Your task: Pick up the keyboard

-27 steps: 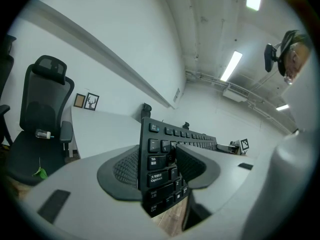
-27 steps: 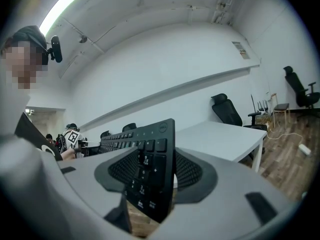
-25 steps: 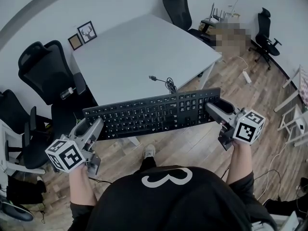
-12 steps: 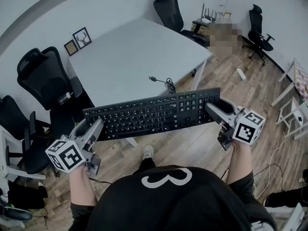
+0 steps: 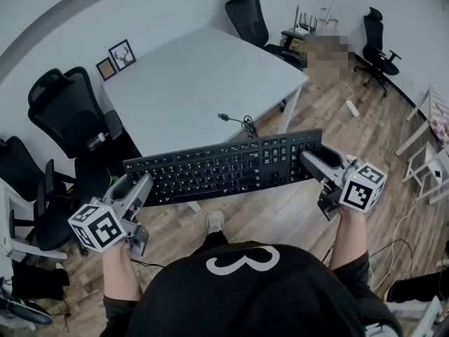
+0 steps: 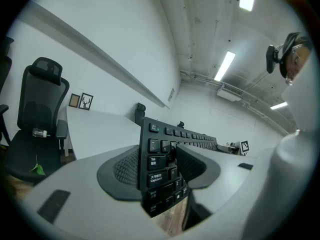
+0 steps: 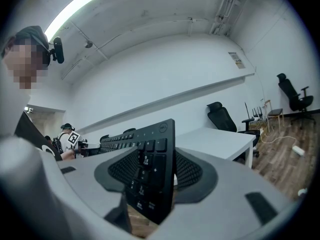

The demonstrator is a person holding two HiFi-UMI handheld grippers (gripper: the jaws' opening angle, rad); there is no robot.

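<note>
White table (image 5: 203, 83) mid-room on wood floor (image 5: 295, 209). Two framed pics lean on wall by its far-left corner: bigger one (image 5: 122, 53) w/ antlered deer, smaller one (image 5: 106, 68) just beside it. Black office chair (image 5: 66, 114) at table's left side, second chair (image 5: 247, 12) at far end, third chair (image 5: 379, 37) well apart, nr right wall. White power strip (image 5: 351, 107) on floor betw. table and third chair. White rack (image 5: 431, 167) at right edge. Ceiling light strips (image 6: 225, 65) lit overhead.
</note>
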